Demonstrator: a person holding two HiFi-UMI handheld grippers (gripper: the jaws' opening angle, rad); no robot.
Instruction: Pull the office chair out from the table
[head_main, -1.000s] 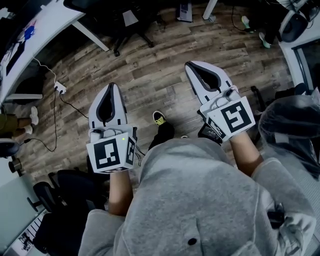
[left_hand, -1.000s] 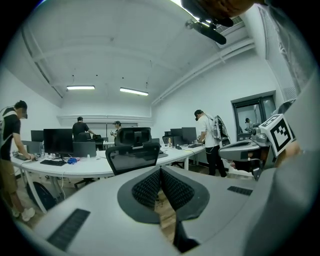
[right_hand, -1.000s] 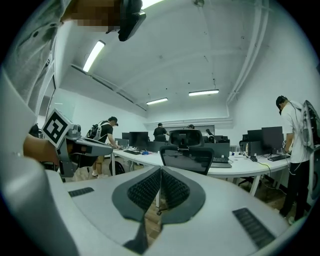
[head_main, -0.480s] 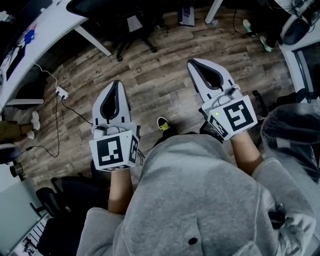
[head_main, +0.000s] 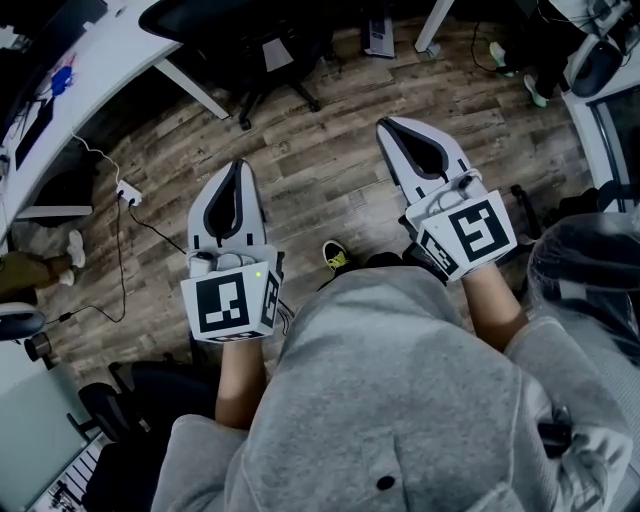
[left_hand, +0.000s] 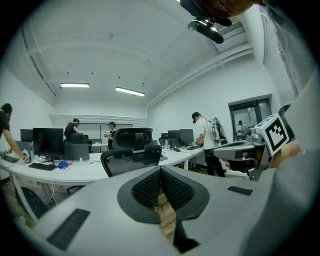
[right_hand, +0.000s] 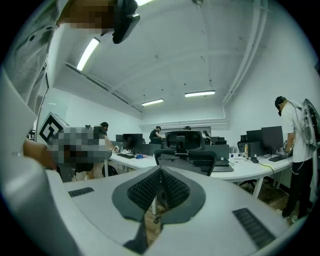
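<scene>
office chair (head_main: 250, 35) | at table (head_main: 90, 60) | ahead of left tool (head_main: 236, 166), right tool (head_main: 384, 126)

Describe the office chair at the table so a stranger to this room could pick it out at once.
In the left gripper view, find the long white table curving across the room. The office chair is pushed in at its near edge, straight ahead. It is the nearest chair, black, with a mesh back and headrest turned toward us.
</scene>
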